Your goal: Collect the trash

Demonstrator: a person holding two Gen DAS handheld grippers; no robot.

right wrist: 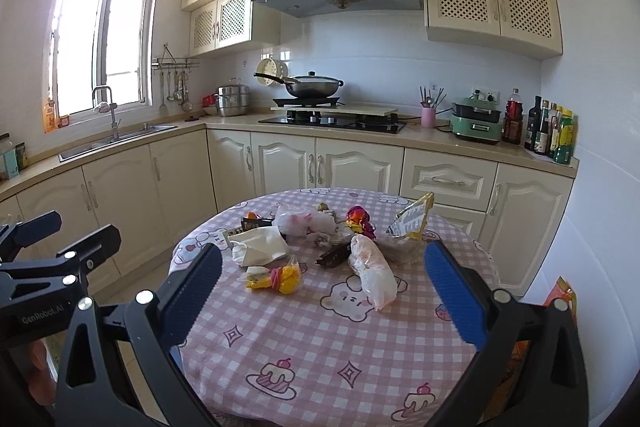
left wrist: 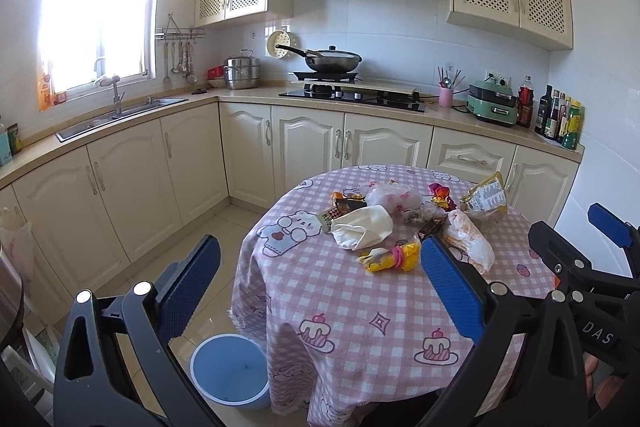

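Observation:
A round table with a pink checked cloth (left wrist: 360, 307) (right wrist: 320, 347) holds several pieces of trash: a white crumpled bag (left wrist: 362, 229) (right wrist: 260, 247), a yellow wrapper (left wrist: 392, 257) (right wrist: 280, 277), a clear bag with orange inside (left wrist: 468, 243) (right wrist: 372, 271), a gold snack bag (left wrist: 486, 195) (right wrist: 412, 221) and a pink-printed plastic bag (left wrist: 390, 197) (right wrist: 304, 221). A blue bin (left wrist: 230, 371) stands on the floor left of the table. My left gripper (left wrist: 320, 291) is open and empty above the table's near left edge. My right gripper (right wrist: 324, 295) is open and empty above the table's near side.
Cream kitchen cabinets (left wrist: 180, 163) run behind the table, with a sink (left wrist: 120, 119), stove and wok (left wrist: 332, 61), and bottles (left wrist: 560, 119) on the counter. An orange bag (right wrist: 562, 299) hangs at the table's right. Tiled floor (left wrist: 224, 227) lies left of the table.

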